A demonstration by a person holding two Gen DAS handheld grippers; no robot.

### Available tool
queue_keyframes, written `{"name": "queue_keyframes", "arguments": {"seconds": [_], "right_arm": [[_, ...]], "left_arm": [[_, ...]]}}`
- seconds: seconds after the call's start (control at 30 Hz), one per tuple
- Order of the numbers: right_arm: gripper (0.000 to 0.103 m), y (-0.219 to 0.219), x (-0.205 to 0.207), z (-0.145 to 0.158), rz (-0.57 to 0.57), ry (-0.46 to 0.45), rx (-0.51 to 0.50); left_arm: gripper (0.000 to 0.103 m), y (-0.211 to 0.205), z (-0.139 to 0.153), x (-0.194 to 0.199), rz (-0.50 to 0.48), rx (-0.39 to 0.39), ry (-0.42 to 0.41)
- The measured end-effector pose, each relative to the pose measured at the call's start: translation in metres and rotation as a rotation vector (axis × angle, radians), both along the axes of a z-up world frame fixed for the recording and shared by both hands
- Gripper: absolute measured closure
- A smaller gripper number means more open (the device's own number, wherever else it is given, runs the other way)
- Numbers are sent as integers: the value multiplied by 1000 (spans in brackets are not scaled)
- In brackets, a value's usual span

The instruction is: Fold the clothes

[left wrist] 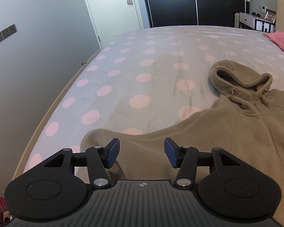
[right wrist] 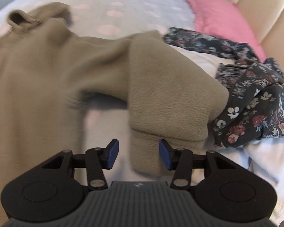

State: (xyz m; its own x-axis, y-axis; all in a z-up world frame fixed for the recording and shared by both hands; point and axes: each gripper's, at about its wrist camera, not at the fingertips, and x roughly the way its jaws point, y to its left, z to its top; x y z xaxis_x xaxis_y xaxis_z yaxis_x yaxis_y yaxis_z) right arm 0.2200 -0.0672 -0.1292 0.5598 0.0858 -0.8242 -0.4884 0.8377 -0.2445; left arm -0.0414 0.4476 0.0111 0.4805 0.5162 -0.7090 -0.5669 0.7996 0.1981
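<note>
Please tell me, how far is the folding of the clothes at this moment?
Early stage. Done: the beige fleece hooded jacket lies spread on the dotted grey bedspread, zip side up. In hand: the right gripper is open at the cuff of a sleeve that is doubled over; the left gripper is open over the other sleeve. Left: fold the body, then the dark floral garment.

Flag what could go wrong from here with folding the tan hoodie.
1. The right gripper is open with the hoodie's sleeve cuff loose between its fingers; closing could miss it or catch only an edge.
2. That sleeve lies against the floral garment, which might get dragged along.
3. The left gripper hovers open over the other sleeve, near the bed edge; fabric could slide off.
</note>
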Motion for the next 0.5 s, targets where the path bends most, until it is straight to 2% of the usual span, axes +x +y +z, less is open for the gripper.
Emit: {"name": "queue_keyframes", "arguments": {"seconds": [0.17, 0.23, 0.3, 0.4, 0.43, 0.47, 0.5], "right_arm": [[36, 0, 20, -34, -19, -23, -116], [36, 0, 24, -42, -23, -28, -127], [37, 0, 28, -48, -32, -34, -127], [58, -2, 31, -45, -39, -22, -115], [75, -2, 30, -43, -37, -16, -114], [84, -2, 30, -39, -37, -10, -111], [88, -3, 28, -32, -41, -9, -100]], "left_arm": [[52, -4, -1, -16, 18, 15, 21], [52, 1, 0, -22, 50, 11, 19], [52, 9, 2, -29, 86, -27, -3], [52, 17, 4, -41, 131, -67, -36], [52, 19, 5, -43, 142, -71, -40], [52, 21, 5, -46, 151, -75, -44], [52, 22, 6, -48, 158, -79, -49]]}}
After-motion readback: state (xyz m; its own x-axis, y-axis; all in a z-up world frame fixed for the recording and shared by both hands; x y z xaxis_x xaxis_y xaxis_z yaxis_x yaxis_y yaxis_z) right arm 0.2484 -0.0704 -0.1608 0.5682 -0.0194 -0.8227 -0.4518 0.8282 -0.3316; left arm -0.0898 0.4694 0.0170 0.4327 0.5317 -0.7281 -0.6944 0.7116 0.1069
